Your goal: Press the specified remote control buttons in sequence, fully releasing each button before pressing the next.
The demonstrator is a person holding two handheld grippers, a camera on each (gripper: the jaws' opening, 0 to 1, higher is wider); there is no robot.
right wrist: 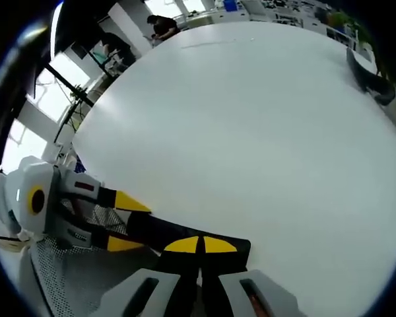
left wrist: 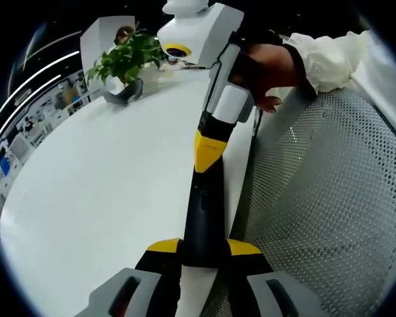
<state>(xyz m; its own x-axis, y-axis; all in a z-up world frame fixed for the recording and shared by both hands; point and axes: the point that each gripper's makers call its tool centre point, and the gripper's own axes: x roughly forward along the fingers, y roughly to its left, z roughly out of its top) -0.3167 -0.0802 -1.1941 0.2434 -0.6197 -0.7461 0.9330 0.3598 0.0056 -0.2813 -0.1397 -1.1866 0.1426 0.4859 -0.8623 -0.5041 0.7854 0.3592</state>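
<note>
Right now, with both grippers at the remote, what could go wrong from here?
1. The left gripper clamps the black remote by one end only. A push from the right gripper at the far end could lever it loose.
2. The remote hangs over the edge between the white table and the mesh surface, so a slip may drop it off the table.
3. No buttons are readable, so aim can't be checked.

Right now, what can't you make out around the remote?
- Remote buttons: left gripper view, too dark and foreshortened.
- Which button the right tool touches: right gripper view, its shut tips cover the spot.
- Dark curved object: right gripper view, cut off by the right edge.
</note>
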